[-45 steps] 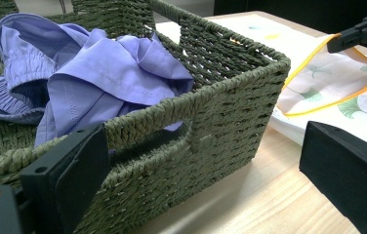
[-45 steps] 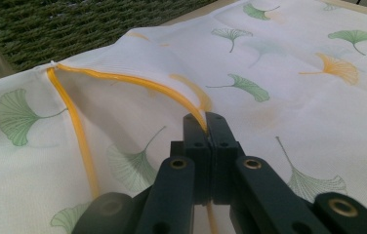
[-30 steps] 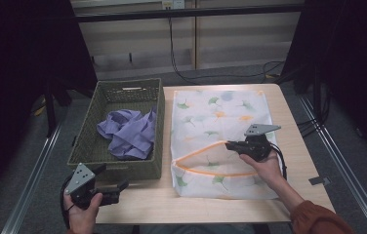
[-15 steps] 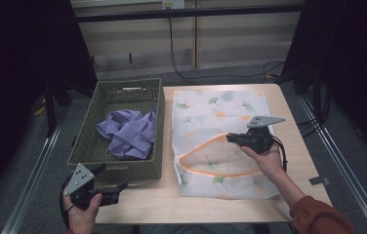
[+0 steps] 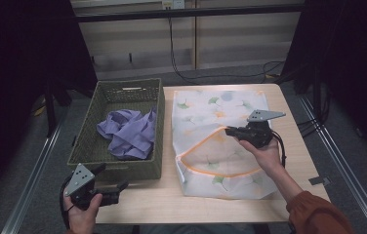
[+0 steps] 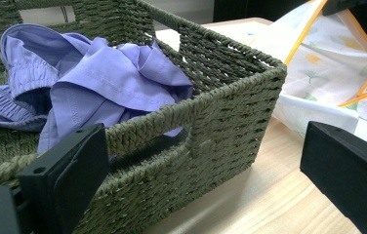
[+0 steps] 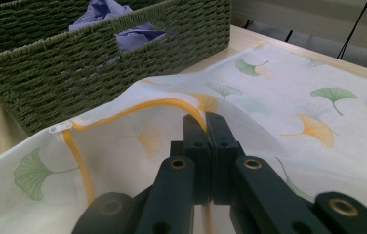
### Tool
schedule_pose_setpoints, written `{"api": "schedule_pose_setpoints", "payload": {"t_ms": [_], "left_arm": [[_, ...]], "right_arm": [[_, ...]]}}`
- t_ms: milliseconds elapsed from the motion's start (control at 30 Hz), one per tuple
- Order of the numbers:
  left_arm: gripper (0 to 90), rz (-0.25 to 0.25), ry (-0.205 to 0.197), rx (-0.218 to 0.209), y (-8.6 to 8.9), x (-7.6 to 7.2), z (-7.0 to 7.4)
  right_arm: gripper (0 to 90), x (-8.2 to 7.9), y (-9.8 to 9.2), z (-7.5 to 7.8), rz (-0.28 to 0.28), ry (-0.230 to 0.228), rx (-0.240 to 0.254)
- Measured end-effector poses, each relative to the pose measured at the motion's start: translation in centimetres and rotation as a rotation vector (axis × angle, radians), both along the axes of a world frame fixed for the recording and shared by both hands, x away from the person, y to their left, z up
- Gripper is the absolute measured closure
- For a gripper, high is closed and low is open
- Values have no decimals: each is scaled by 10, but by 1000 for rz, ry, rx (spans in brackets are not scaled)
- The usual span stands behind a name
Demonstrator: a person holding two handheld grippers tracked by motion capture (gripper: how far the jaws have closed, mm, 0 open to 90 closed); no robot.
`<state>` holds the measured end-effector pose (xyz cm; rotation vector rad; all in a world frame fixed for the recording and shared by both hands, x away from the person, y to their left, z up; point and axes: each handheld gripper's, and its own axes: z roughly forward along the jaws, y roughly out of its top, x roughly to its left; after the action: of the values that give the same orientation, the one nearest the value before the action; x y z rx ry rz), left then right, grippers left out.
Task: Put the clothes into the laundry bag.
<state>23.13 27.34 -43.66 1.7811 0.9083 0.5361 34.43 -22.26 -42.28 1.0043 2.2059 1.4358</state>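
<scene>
A white laundry bag (image 5: 220, 105) printed with ginkgo leaves lies flat on the table's right half. Its opening has an orange edge (image 7: 162, 105). My right gripper (image 5: 228, 130) is shut on that edge and holds the top layer up, so the mouth gapes toward the basket. In the right gripper view the jaws (image 7: 205, 123) meet on the orange trim. A purple garment (image 5: 128, 131) lies crumpled in the green woven basket (image 5: 123, 87). My left gripper (image 5: 122, 185) rests low at the basket's near corner, open and with nothing between its jaws (image 6: 206, 180).
The basket wall (image 6: 220, 102) stands right ahead of the left gripper, with the garment (image 6: 108, 73) above its rim. Bare wooden tabletop (image 5: 147, 202) runs along the front edge. Cables hang behind the table, and metal rails flank both its sides.
My right gripper has risen slightly with the bag's orange edge, opening the mouth wider. The left gripper has stayed where it was.
</scene>
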Motion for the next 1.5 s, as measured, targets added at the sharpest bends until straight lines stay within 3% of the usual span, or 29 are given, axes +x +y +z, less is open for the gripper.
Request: {"api": "schedule_pose_setpoints", "payload": {"t_ms": [767, 1100, 1300, 1500], "left_arm": [[38, 3, 9, 0, -1, 1, -1], [39, 7, 20, -10, -2, 0, 1], [56, 63, 50, -42, 3, 6, 9], [94, 76, 48, -14, 7, 23, 27]], "right_arm": [[894, 12, 5, 25, -5, -70, 47], [894, 14, 1, 36, -13, -101, 102], [894, 13, 0, 35, -16, -97, 103], [894, 13, 1, 34, -11, -93, 103]]}}
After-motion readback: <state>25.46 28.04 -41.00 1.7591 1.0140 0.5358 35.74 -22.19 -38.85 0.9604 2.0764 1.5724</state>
